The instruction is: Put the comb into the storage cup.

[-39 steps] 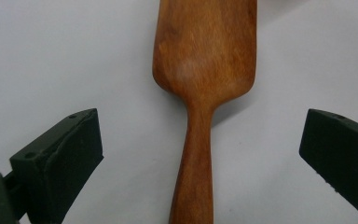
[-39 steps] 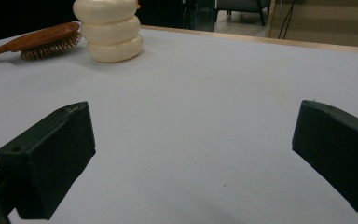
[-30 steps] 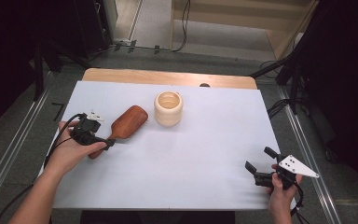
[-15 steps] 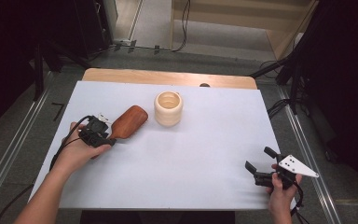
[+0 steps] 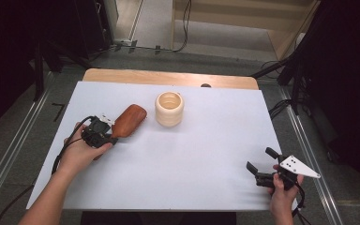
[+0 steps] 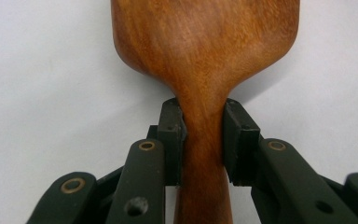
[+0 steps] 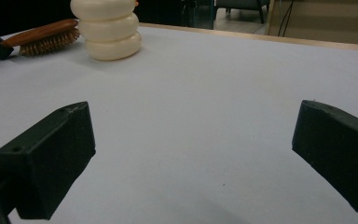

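A brown wooden hairbrush lies bristles down on the white table, left of middle. My left gripper has just been closing and is now shut on the brush's handle; both pads press the neck just below the brush head. A cream ribbed cup stands upright to the right of the brush. My right gripper rests near the table's front right corner, its jaws wide open with nothing between them. From the right gripper view the brush and the cup show far off.
A wooden strip runs along the table's far edge. Grey floor and metal rails flank the table, with dark stands and cables beyond. A broad stretch of bare white surface separates the two grippers.
My left gripper moved forward along the brush's handle and its jaws closed onto it. The right gripper has stayed where it was.
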Demonstrator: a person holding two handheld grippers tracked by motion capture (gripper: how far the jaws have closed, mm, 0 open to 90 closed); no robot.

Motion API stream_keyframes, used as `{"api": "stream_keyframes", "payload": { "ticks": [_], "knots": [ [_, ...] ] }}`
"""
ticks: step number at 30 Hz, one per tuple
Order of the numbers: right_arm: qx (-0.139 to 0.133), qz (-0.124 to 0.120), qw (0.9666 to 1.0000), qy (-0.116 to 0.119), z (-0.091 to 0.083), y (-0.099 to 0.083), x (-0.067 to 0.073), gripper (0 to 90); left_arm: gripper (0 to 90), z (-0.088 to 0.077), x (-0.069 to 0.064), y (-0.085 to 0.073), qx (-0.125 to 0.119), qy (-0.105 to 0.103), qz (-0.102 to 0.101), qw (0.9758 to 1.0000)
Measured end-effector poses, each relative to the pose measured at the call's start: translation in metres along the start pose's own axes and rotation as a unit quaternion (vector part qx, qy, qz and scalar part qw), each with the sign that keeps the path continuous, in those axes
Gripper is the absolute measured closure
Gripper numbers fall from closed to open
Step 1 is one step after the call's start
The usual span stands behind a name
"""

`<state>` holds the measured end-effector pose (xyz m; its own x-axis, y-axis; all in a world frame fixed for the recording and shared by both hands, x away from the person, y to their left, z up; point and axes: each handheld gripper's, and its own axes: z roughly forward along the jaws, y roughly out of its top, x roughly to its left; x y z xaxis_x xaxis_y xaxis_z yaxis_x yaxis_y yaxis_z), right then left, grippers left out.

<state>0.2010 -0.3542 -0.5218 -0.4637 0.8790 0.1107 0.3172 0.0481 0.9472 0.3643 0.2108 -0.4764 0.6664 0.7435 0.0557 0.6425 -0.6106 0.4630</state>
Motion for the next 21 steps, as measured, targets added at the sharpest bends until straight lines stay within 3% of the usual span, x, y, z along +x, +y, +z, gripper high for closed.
{"api": "stream_keyframes", "payload": {
  "ticks": [5, 9, 21],
  "knots": [
    [-0.001, 0.0, 1.0, -0.001, 0.0, 0.0, -0.001, 0.0, 72.6, 0.0, -0.002, -0.002, -0.012, 0.002, -0.003, 0.9999],
    [-0.001, -0.001, 1.0, 0.0, 0.0, 0.0, 0.0, 0.0, 72.7, -0.001, 0.0, -0.01, -0.038, -0.005, -0.022, 0.999],
    [-0.002, 0.0, 1.0, 0.0, -0.001, 0.0, 0.0, 0.0, 72.7, -0.005, -0.003, -0.019, -0.073, 0.004, -0.03, 0.9969]
  ]
}}
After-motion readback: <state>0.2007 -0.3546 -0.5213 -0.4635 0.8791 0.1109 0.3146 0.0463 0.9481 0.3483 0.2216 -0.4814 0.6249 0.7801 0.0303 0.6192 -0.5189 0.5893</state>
